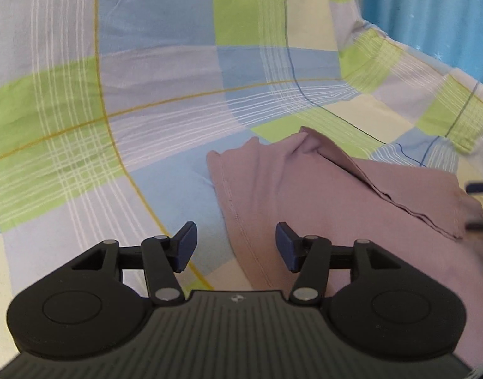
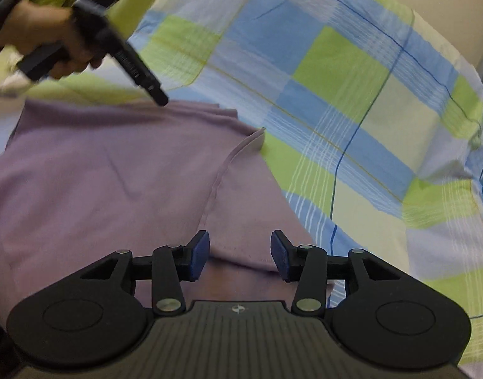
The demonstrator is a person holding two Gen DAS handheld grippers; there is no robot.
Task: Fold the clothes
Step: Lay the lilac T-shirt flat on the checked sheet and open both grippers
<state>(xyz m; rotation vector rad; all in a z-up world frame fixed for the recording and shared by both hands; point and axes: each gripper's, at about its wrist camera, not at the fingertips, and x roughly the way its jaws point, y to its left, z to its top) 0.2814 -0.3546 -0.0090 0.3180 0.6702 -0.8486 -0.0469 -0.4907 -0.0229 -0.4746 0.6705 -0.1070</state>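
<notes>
A mauve garment [image 1: 320, 195] lies partly folded on a checked bedsheet [image 1: 146, 94]. In the left wrist view my left gripper [image 1: 236, 246] is open, straddling the garment's stitched hem, with nothing pinched between its blue pads. In the right wrist view the same garment [image 2: 99, 177] spreads to the left, one layer folded over with a curved edge. My right gripper [image 2: 240, 254] is open just above the garment's near hem. The left gripper [image 2: 160, 98], held by a hand [image 2: 48, 38], shows there with its tip at the garment's far edge.
The blue, green and cream checked sheet [image 2: 352, 110] covers the bed around the garment. A blue curtain [image 1: 431, 9] hangs at the upper right of the left wrist view. The bed's edge [image 2: 472, 72] falls away at the right.
</notes>
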